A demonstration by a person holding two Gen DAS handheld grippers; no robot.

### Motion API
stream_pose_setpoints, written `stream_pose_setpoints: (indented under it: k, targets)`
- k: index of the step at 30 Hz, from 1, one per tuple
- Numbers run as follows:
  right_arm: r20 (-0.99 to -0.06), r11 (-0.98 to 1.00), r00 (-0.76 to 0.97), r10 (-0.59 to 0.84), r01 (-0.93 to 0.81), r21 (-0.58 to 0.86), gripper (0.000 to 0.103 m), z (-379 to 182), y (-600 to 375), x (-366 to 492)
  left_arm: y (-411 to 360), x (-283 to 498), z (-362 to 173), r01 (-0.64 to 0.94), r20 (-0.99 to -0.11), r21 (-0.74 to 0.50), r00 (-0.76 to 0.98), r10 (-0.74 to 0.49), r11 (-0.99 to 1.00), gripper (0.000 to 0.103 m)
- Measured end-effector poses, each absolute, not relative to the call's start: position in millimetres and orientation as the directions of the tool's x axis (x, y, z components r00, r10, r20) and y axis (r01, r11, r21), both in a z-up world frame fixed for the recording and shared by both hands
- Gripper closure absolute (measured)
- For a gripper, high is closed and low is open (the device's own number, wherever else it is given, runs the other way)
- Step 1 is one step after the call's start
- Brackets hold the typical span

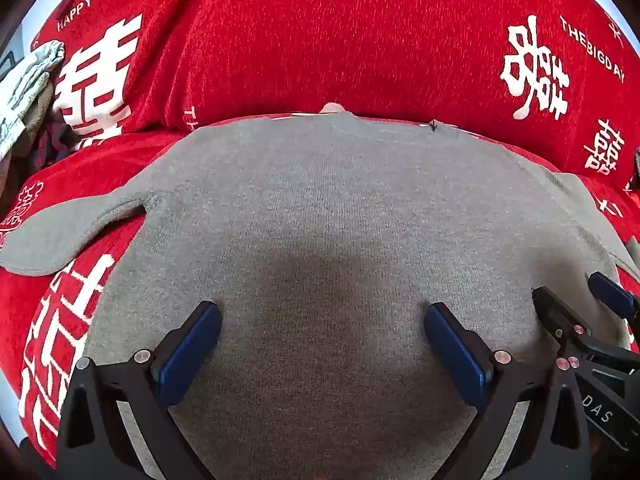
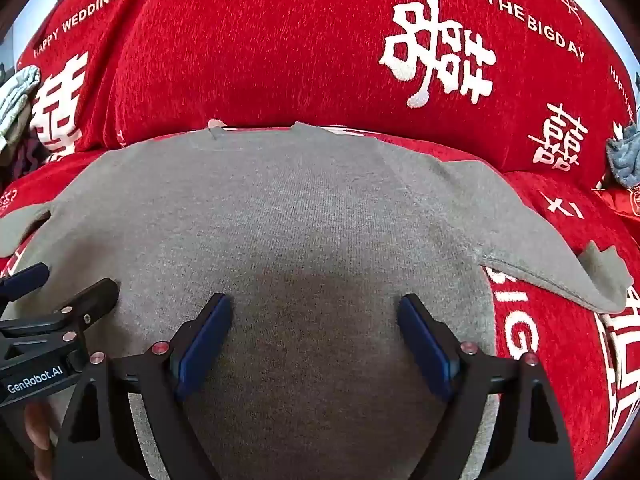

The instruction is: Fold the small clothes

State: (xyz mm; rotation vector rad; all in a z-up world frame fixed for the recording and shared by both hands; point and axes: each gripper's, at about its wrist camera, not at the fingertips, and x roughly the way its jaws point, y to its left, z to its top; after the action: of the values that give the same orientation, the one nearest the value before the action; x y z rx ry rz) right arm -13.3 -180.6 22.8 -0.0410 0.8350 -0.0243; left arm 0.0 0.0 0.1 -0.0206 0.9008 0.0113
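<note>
A small grey knit top lies spread flat on the red sofa seat, one short sleeve out to the left. In the right wrist view the top shows its other sleeve out to the right. My left gripper is open and empty, just above the near part of the top. My right gripper is open and empty, also over the near part. The two grippers are side by side; the right one shows at the left wrist view's right edge, the left one at the right wrist view's left edge.
The red sofa cover with white lettering rises as a backrest behind the top. A pile of other clothes lies at the far left. A blue-grey cloth lies at the far right on the seat.
</note>
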Motion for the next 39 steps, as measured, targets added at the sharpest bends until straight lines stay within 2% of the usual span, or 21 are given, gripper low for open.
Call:
stream_pose_setpoints:
  k: [19, 32, 39]
  targets:
    - [-0.736, 0.999, 0.676, -0.039, 0.008, -0.046, 0.015, 23.6, -172.8, -14.5, 1.1, -0.6, 1.6, -0.019, -0.783, -0.017, 0.623, -0.001, 1.000, 0.001]
    - [-0.738, 0.999, 0.673, -0.043, 0.010, -0.049, 0.014, 22.6, -173.0, -14.0, -0.1, 9.6, 3.5, -0.041, -0.845, -0.023, 0.535, 0.002, 0.999, 0.001]
    - [-0.739, 0.999, 0.672, -0.041, 0.009, -0.047, 0.014, 23.0, -173.1, -13.5, -0.8, 8.6, 3.1, -0.044, -0.843, -0.025, 0.538, 0.002, 0.999, 0.001]
